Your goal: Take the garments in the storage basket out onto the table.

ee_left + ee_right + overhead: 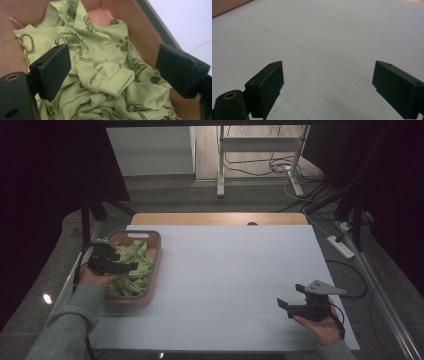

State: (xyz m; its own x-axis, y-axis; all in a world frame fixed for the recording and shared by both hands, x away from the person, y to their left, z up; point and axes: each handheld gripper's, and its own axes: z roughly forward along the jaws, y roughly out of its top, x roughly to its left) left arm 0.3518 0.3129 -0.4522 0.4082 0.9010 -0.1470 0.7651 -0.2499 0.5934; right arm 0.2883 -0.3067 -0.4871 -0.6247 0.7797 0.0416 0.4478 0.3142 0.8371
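Observation:
A light green printed garment (132, 265) lies crumpled in a pink bin (156, 262) at the table's left edge. In the left gripper view the garment (105, 75) shows dark green paw and scribble prints, with a cuff folded on top. My left gripper (131, 266) hangs over the bin, open, its jaws wide apart just above the cloth (112, 72). My right gripper (287, 306) is held at the front right of the white table, open, with nothing between its jaws (327, 85).
The white table surface (230, 270) stretches between the bin and the right hand. A wooden strip (220, 218) runs along the far edge. A metal stand (260, 150) and cables lie on the floor beyond; a power strip (341, 246) sits right of the table.

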